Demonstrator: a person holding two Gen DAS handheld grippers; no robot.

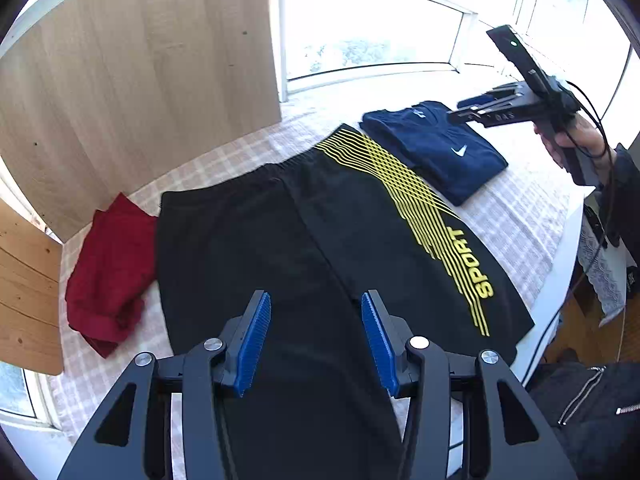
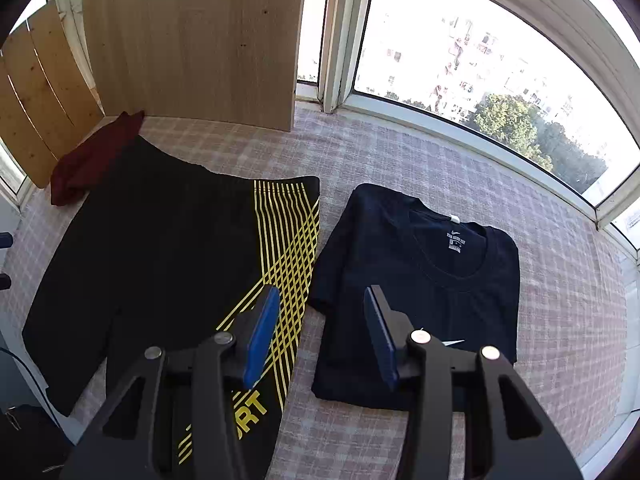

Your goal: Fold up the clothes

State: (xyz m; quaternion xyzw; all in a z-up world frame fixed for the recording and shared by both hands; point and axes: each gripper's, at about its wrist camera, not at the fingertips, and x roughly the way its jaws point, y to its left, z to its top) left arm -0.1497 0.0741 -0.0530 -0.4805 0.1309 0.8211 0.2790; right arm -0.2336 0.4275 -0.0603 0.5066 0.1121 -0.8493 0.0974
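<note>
Left gripper [image 1: 316, 344] open, empty, hovering over black shorts [image 1: 280, 240] lying flat on the tabletop [image 2: 400, 152]. Right gripper [image 2: 322, 336] open, empty too. Navy shirt [image 2: 420, 280] beside them sits folded. Shorts look next: pinch both outer corners, fold leg over leg.

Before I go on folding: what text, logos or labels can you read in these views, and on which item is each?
"SPORT", yellow letters on the black shorts.
White swoosh logo, no words, on the chest of the navy T-shirt.
Print inside the T-shirt's neck label: too small to read.
Marking on the right gripper: too blurred to read.
</note>
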